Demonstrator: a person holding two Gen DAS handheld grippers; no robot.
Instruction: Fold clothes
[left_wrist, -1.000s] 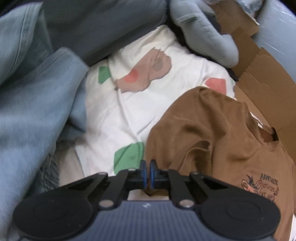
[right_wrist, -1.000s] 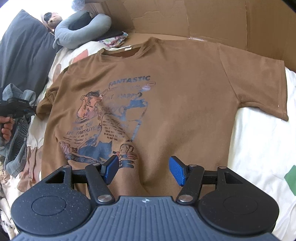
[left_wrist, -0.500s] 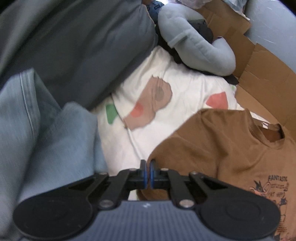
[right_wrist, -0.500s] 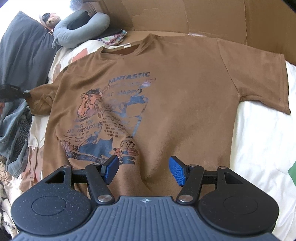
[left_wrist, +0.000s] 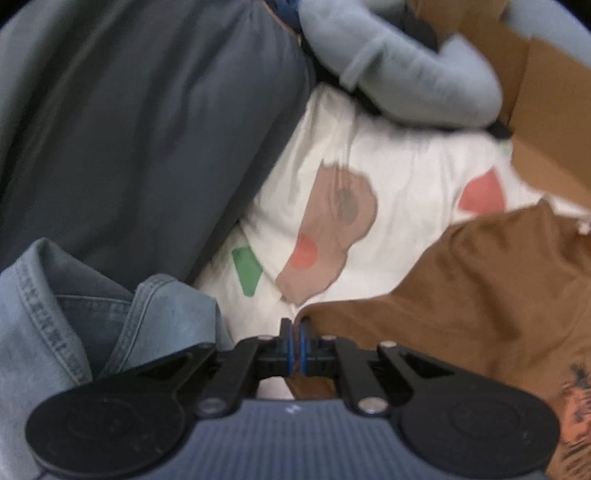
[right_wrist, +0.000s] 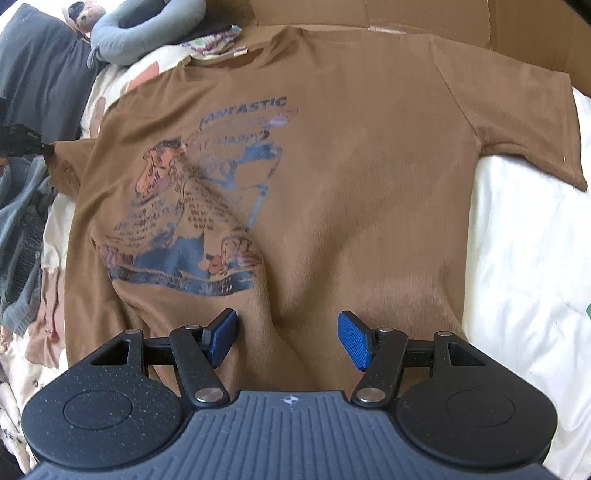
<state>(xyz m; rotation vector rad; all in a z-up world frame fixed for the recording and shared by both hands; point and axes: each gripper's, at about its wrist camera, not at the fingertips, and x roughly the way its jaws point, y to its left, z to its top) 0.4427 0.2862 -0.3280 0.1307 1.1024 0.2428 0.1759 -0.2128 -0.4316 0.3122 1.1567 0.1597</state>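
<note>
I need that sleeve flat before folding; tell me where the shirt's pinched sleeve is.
In the right wrist view the sleeve is at far left, beside the denim pile, held by the left tool.

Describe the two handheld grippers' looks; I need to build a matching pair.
Both match: the left gripper and right gripper have black linkage arms with silver pivot pins, blue ribbed pads, round black side discs, and a ridged dark grey body with a small white mark.

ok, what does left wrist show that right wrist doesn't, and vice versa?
Left wrist only: the left gripper shut on the brown T-shirt's sleeve edge, and a denim garment beside it.

Right wrist only: the right gripper open over the shirt's lower part, the full printed graphic and the other sleeve.

Both: the T-shirt, white patterned sheet, grey neck pillow, dark pillow, cardboard.
</note>
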